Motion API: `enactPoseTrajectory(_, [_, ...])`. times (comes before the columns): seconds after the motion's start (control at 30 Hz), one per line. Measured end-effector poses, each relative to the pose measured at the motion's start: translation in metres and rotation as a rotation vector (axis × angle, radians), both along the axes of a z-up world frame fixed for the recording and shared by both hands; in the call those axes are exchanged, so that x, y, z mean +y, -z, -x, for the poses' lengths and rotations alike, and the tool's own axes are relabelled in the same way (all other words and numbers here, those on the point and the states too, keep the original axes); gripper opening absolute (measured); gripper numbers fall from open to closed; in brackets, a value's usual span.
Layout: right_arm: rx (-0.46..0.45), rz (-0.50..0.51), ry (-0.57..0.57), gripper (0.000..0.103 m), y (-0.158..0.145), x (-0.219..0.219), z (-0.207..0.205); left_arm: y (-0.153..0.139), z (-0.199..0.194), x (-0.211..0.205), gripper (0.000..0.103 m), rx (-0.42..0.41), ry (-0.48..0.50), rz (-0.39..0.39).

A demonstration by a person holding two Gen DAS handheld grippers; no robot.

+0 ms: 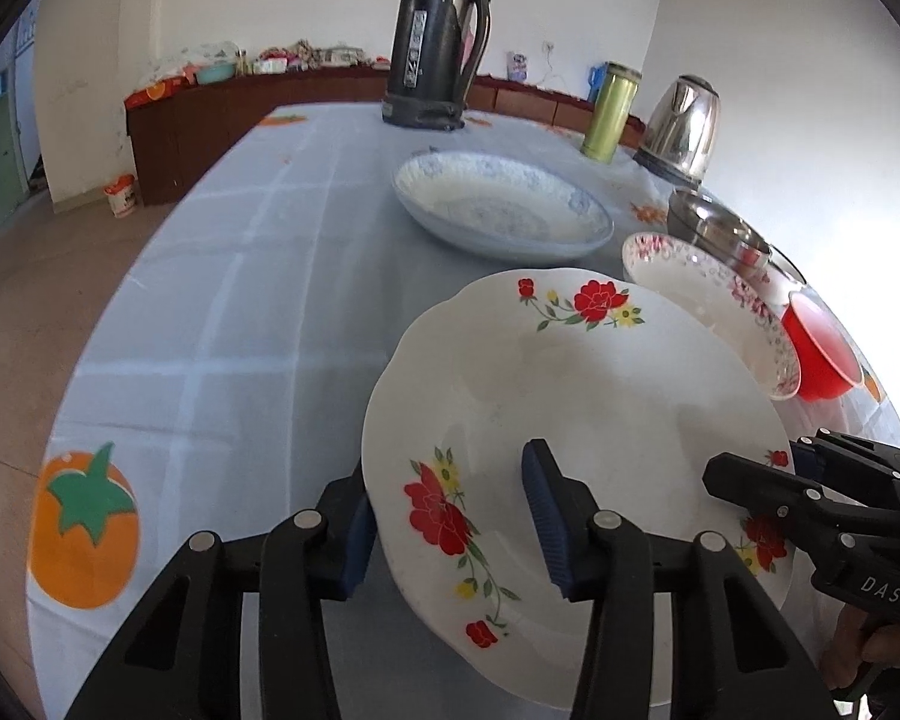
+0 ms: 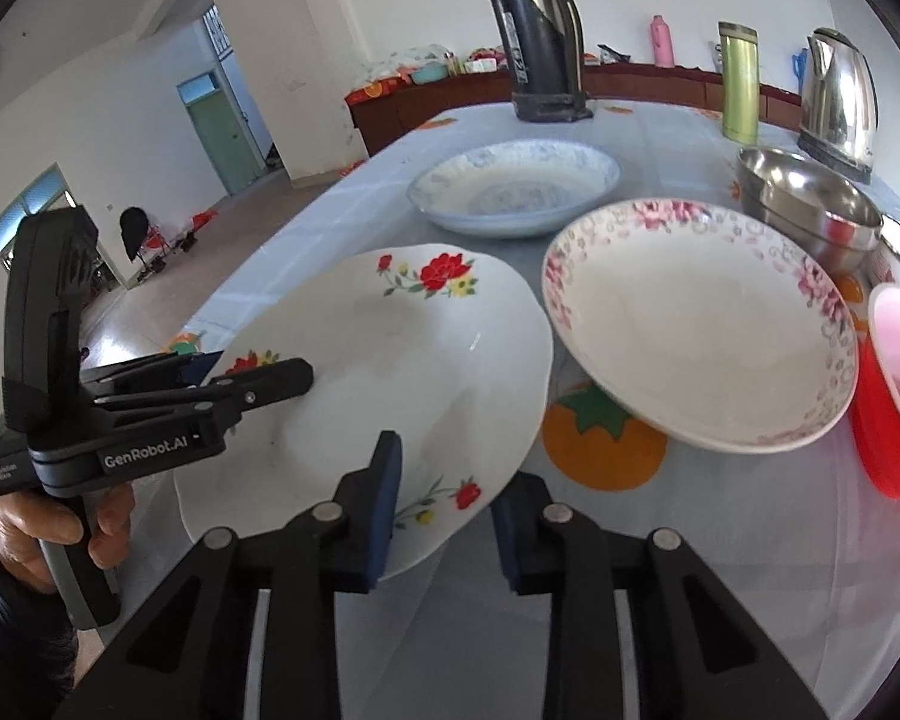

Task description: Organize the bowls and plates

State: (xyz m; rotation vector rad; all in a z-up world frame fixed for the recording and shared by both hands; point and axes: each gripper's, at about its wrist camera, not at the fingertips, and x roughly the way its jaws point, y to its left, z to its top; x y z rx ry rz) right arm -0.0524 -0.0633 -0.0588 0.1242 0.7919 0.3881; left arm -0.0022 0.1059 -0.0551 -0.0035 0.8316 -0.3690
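A white plate with red flowers (image 1: 588, 420) is held between both grippers, lifted and tilted over the table; it also shows in the right wrist view (image 2: 390, 372). My left gripper (image 1: 450, 528) is shut on its left rim. My right gripper (image 2: 444, 516) is shut on its right rim and shows in the left wrist view (image 1: 768, 480). A pink-flowered plate (image 2: 702, 324) sits just right of it, leaning on a red bowl (image 2: 894, 420). A blue-patterned plate (image 2: 516, 186) lies farther back. Steel bowls (image 2: 810, 204) stand at the right.
A dark thermos (image 2: 540, 42), a green flask (image 2: 740, 84) and a steel kettle (image 2: 837, 96) stand along the table's far side. The cloth-covered table (image 1: 210, 312) has its left edge over open floor. A cabinet with clutter (image 1: 258, 96) lines the back wall.
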Motion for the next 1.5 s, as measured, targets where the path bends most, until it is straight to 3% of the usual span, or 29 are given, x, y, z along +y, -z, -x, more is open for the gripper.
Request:
enactPoseTrajectory(0.17, [-0.027,-0.016,0.014,0.029,-0.016,-0.004,-0.016,-0.015,-0.013,-0.002,0.048,-0.035,-0.016,0.011])
enactPoseTrajectory(0.47, [-0.042,-0.043,0.064,0.029,-0.037,-0.019,-0.072,-0.031,-0.07,-0.022,0.048,-0.089,-0.042,-0.002])
enactPoseTrajectory(0.73, [-0.007,-0.053,0.111,0.031,-0.03,-0.031,-0.128,-0.026,-0.128,-0.041,0.048,-0.098,-0.027,-0.034])
enactPoseTrajectory(1.2, [0.037,-0.031,0.145,0.032,-0.021,-0.033,-0.173,-0.012,-0.177,-0.047,0.048,-0.055,-0.066,-0.048])
enactPoseTrajectory(1.37, [0.073,-0.034,0.147,0.032,-0.019,-0.032,-0.181,-0.003,-0.191,-0.046,0.049,0.01,-0.09,-0.034])
enactPoseTrajectory(1.5, [0.09,-0.04,0.15,0.035,-0.018,-0.034,-0.187,-0.001,-0.193,-0.055,0.048,-0.004,-0.089,-0.099])
